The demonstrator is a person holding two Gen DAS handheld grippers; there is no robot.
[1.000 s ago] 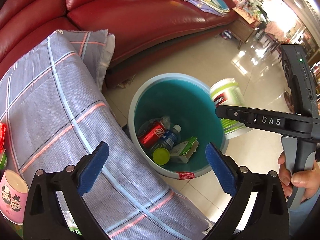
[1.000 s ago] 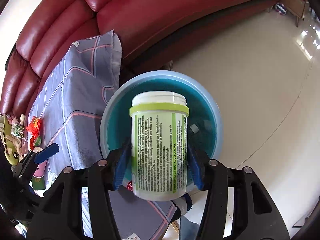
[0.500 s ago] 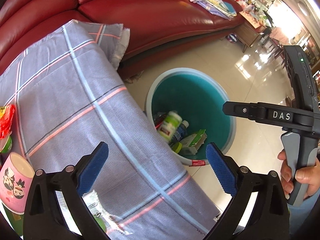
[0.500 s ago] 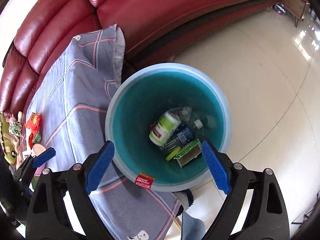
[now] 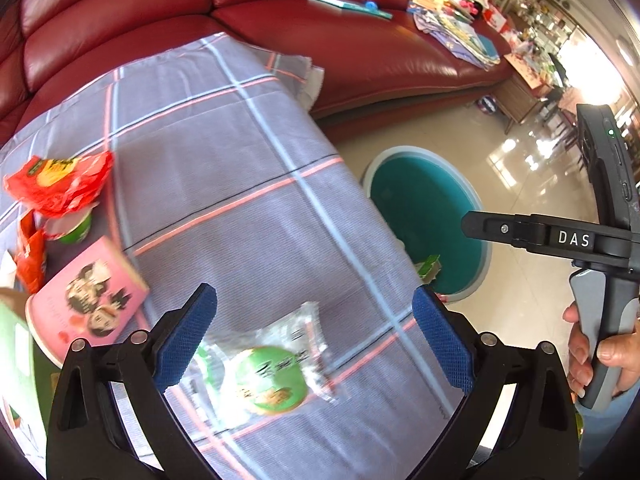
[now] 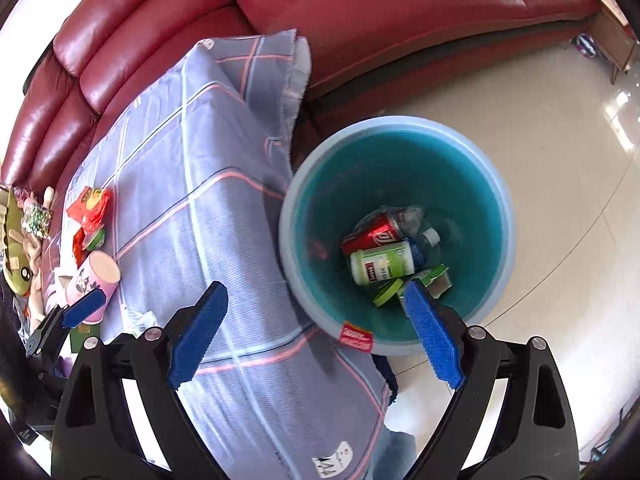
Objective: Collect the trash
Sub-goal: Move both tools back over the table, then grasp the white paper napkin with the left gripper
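left gripper (image 5: 314, 334): spread wide and empty, low in the frame, its blue pads on either side of the next piece
clear wrapper (image 5: 266, 366): crinkled film with a green round label, flat on the plaid cloth (image 5: 224, 168) at lower centre; best pinched at a raised edge, since flat film will likely slip
right gripper (image 6: 316, 334): jaws apart, holding nothing, bottom of its view
pink cup (image 5: 86, 300): on its side, lower left
red wrapper (image 5: 60, 182): left edge, beside a green-and-white tub
bin (image 6: 400, 128): teal, on the floor just beside the cloth's edge; jar (image 6: 382, 266), red can (image 6: 372, 236) and bottle lie inside
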